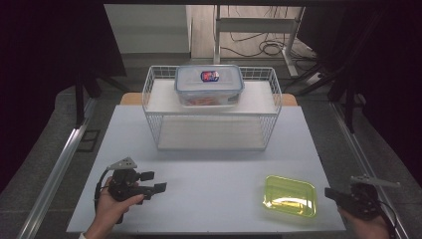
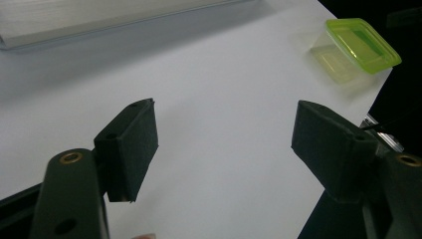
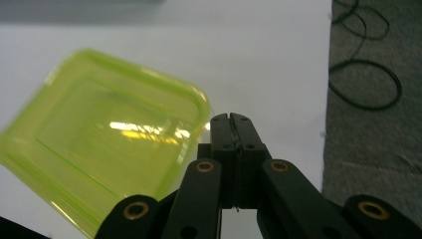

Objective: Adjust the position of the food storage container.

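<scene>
Your right gripper (image 3: 231, 118) sat off the table's (image 1: 214, 174) right edge, jaws pressed together with nothing between them. The green lidded box (image 1: 290, 195) lay on the table just beside those tips, on their left in the right gripper view, apart as far as the blur allowed. Your left gripper (image 1: 153, 181) hovered low over the tabletop, jaws spread wide and empty, that green box well ahead and off to their right. Far beyond both tools, a clear container (image 1: 209, 84) rested atop the wire basket (image 1: 159, 119).
</scene>
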Tool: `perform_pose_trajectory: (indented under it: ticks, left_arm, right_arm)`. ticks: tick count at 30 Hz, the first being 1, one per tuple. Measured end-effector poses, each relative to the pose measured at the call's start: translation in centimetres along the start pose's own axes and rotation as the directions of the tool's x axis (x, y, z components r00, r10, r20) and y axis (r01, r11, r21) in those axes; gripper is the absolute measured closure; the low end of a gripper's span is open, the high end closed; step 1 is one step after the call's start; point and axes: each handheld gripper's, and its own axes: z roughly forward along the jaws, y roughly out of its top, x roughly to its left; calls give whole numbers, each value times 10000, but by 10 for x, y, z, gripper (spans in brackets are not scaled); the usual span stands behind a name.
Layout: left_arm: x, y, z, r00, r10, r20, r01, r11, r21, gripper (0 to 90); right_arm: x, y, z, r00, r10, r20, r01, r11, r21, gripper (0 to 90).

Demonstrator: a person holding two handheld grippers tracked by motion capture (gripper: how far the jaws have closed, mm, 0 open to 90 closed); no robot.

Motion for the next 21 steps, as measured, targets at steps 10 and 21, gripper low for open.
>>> perform_pose_trajectory:
  ticks: [10,21]
  left_arm:
    - [0,0,2,10000,5,-1,-5,10000,42,260]
    - [1,-1,4,10000,-9,-11,9,10000,98,260]
  right_arm:
    - [13,-4,17,9994,-359,-7,358,9940,1036,890]
    - [32,-1,28,9968,-592,-534,656,9898,1262,890]
